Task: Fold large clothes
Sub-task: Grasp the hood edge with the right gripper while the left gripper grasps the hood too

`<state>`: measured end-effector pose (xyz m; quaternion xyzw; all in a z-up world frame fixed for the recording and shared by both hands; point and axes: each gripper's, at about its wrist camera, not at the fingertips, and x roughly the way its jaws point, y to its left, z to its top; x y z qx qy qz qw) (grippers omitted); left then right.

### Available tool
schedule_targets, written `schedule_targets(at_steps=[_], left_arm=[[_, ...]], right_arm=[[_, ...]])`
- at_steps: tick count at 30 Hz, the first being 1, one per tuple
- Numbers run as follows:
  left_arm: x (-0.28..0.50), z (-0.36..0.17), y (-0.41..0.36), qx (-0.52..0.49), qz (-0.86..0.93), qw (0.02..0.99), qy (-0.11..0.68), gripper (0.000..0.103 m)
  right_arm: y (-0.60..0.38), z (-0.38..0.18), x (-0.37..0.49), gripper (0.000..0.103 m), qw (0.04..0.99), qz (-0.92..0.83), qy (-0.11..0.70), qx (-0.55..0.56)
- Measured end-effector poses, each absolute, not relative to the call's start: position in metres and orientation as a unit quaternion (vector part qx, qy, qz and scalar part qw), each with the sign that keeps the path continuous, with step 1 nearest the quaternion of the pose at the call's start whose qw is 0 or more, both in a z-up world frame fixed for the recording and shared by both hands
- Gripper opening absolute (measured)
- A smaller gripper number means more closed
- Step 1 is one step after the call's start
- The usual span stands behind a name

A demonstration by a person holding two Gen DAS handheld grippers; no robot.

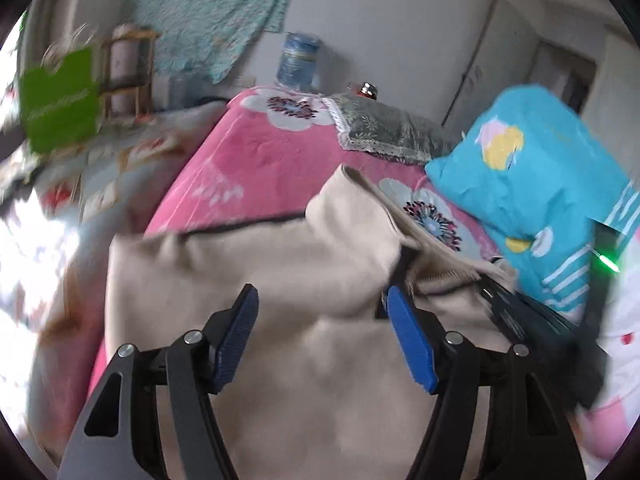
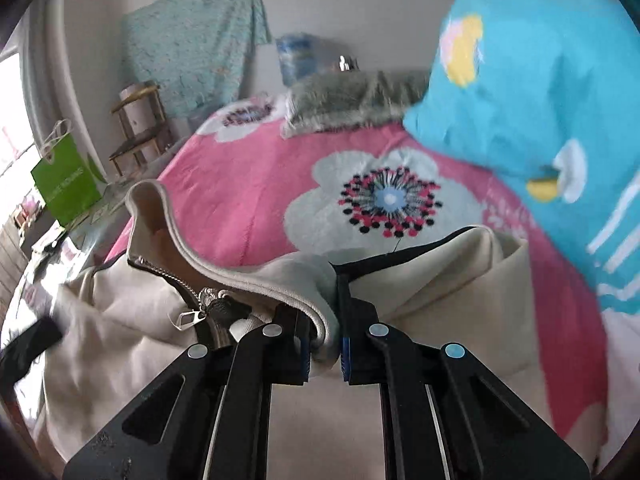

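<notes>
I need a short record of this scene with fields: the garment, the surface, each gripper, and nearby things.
garment: beige zip-up jacket, crumpled, zipper partly open
surface: pink flowered blanket on a bed
left gripper: open above the jacket, pads apart, nothing pinched
right gripper: shut on the jacket's ribbed edge
nearby: turquoise pillow beside the jacket; grey cushion further back; green bag beyond the bed

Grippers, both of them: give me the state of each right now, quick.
Left gripper: open, hovering over the beige zip-up jacket, gripping nothing.
Right gripper: shut on the jacket's collar edge.
</notes>
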<state>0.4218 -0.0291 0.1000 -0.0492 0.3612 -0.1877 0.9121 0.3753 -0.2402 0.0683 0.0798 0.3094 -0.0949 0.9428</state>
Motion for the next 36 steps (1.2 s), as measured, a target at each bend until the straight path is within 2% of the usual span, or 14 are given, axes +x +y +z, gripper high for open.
schedule_targets(at_steps=[6,10,11,12,13,15,16,19,25,32,34,36], left_arm=[[0.419,0.124,-0.068,0.006,-0.212,0.925,0.315,0.066],[0.437,0.123,-0.083,-0.001,-0.223,0.911,0.346,0.065],[0.441,0.119,-0.086,0.009,-0.214,0.91,0.356,0.062],[0.441,0.114,-0.088,0.022,-0.204,0.909,0.363,0.054],[0.44,0.112,-0.088,0.028,-0.197,0.909,0.365,0.038],[0.434,0.104,-0.082,0.035,-0.181,0.909,0.373,0.025],[0.432,0.099,-0.08,0.045,-0.176,0.906,0.383,0.006],[0.421,0.086,-0.074,0.058,-0.17,0.901,0.395,0.004],[0.332,0.095,-0.062,0.039,-0.16,0.926,0.339,0.004],[0.249,0.046,-0.053,-0.087,-0.151,0.903,0.392,0.004],[0.228,0.051,-0.043,-0.125,-0.155,0.902,0.382,0.004],[0.214,0.061,-0.041,-0.116,-0.156,0.911,0.363,0.004]], right_arm=[[-0.228,0.081,0.356,0.011,0.952,-0.079,0.294,-0.005],[-0.22,0.079,0.339,0.012,0.953,-0.07,0.291,-0.039],[-0.22,0.076,0.337,0.012,0.952,-0.071,0.295,-0.04],[-0.222,0.074,0.335,0.012,0.951,-0.071,0.3,-0.037],[-0.224,0.071,0.335,0.012,0.949,-0.069,0.306,-0.031],[-0.225,0.069,0.334,0.012,0.948,-0.069,0.311,-0.024],[-0.226,0.069,0.333,0.012,0.948,-0.068,0.309,-0.026],[-0.228,0.069,0.328,0.012,0.949,-0.064,0.308,-0.021],[-0.226,0.075,0.287,0.012,0.957,-0.049,0.286,0.006],[-0.231,0.053,0.23,0.012,0.958,-0.051,0.281,0.035],[-0.235,0.055,0.212,0.012,0.959,-0.055,0.276,0.044],[-0.236,0.058,0.203,0.012,0.961,-0.056,0.266,0.043]])
